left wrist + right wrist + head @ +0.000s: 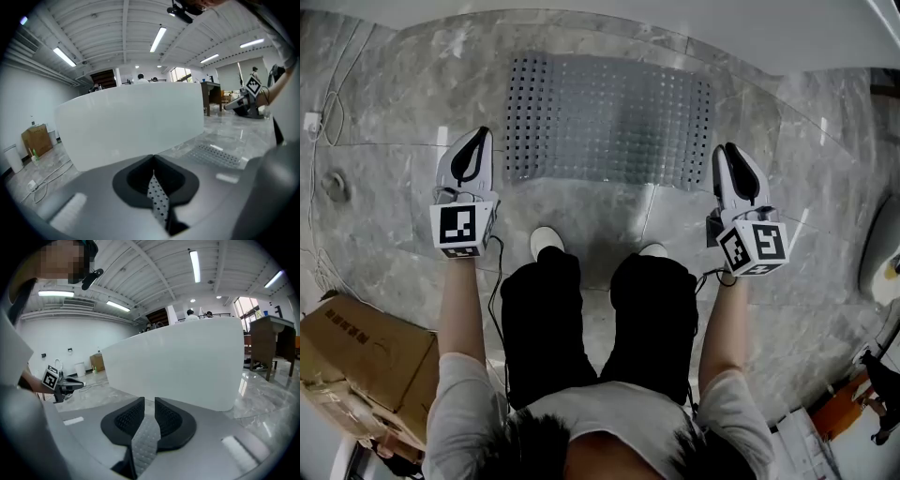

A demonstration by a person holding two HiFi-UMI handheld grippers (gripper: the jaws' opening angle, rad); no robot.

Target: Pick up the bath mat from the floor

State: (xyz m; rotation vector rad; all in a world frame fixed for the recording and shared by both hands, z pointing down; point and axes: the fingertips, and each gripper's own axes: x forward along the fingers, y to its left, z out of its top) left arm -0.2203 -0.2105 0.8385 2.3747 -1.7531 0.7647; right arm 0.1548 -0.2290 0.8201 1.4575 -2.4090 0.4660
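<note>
Marble floor (384, 112) spreads under me, with a white tub (131, 122) curving along its far side. The mat (609, 122) lies flat on the floor just before the tub, ahead of my feet, and neither claw touches it. A box (366, 361) sits to my left. My left claw (478, 141) is pressed together and empty. My right claw (724, 155) stands slightly spread, with nothing between.

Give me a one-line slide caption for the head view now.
Bath mat lies flat on the marble floor; left gripper and right gripper hover near its two front corners, neither holding it.
</note>
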